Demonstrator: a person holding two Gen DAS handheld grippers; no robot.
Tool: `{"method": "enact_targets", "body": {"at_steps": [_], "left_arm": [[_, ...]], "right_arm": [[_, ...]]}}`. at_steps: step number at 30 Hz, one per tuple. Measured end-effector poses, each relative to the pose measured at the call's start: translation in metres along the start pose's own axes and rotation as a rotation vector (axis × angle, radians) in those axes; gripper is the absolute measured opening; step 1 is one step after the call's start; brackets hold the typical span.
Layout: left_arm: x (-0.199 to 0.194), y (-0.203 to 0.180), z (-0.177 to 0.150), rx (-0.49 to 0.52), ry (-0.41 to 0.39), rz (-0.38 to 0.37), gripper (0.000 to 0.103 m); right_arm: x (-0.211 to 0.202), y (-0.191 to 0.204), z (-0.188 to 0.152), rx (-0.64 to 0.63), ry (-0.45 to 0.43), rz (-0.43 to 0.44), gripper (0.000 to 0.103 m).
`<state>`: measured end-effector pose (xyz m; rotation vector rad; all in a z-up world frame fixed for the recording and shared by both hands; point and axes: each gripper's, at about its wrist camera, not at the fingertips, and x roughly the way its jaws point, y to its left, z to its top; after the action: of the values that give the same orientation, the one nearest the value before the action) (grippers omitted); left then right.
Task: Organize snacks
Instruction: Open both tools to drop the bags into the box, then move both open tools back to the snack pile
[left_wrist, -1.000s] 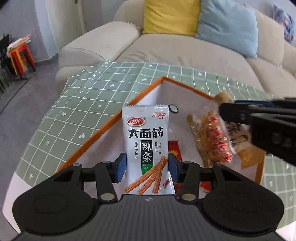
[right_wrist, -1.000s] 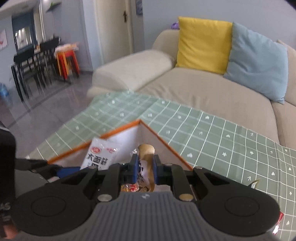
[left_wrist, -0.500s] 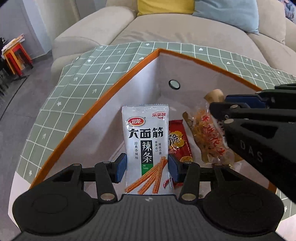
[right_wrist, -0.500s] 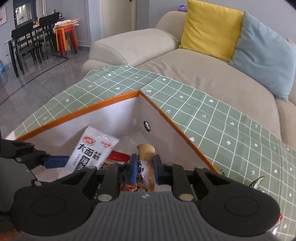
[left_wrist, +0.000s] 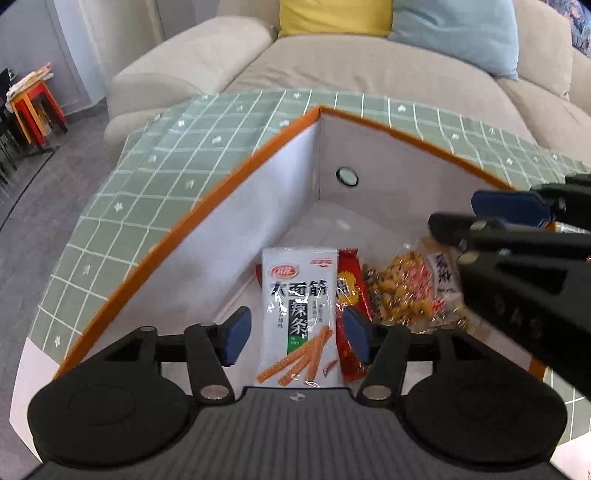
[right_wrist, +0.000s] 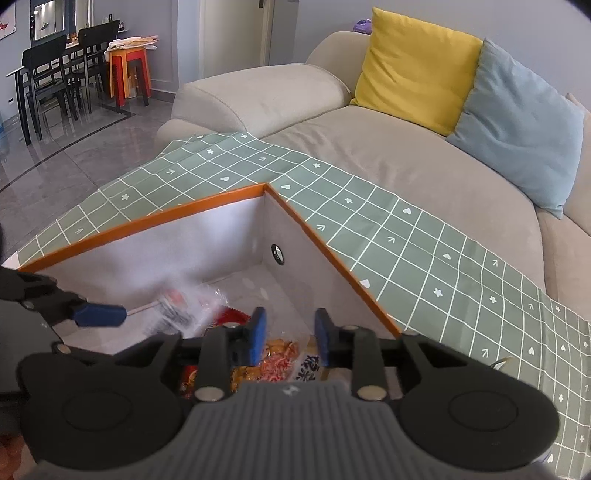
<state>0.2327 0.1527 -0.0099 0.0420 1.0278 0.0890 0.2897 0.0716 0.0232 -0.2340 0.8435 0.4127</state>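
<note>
Both tools let go over the snack box

The left tool (left_wrist: 294, 334) has just been opening — its pads stand clear of the white spicy-strip packet (left_wrist: 300, 317) between them, beside a red packet (left_wrist: 351, 295). The right tool (right_wrist: 289, 330), jaws also just widened, hangs apart over the clear peanut-snack bag (right_wrist: 275, 363). All lie in the orange-rimmed box (right_wrist: 147, 219) on the green-checked worktop (right_wrist: 424, 243); sofa (right_wrist: 369, 147) beyond.

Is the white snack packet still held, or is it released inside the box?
Released: the left hand-held gripper pads stand clear of the white packet.
</note>
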Motion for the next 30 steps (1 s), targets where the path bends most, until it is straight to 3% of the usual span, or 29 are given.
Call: {"method": "enact_targets", "body": {"at_steps": [5,8,14,20,30], "left_arm": [[-0.008,-0.001,0.0,0.01,-0.034,-0.011,0.073],[-0.01,-0.002,-0.001,0.016,-0.046,-0.014,0.074],[-0.015,0.001,-0.001,0.003,-0.077,-0.013,0.074],[-0.021,0.001,-0.003,0.004,-0.108,-0.022,0.076],[-0.042,-0.007,-0.01,0.019,-0.223,-0.064,0.076]], "right_arm": [[-0.007,-0.001,0.002,0.02,-0.019,-0.005,0.047],[-0.014,-0.001,0.003,0.036,-0.043,-0.005,0.062],[-0.03,-0.003,0.004,0.052,-0.082,-0.02,0.08],[-0.055,-0.013,-0.004,0.065,-0.117,-0.032,0.089],[-0.119,-0.06,-0.05,0.13,-0.185,-0.064,0.095]]}}
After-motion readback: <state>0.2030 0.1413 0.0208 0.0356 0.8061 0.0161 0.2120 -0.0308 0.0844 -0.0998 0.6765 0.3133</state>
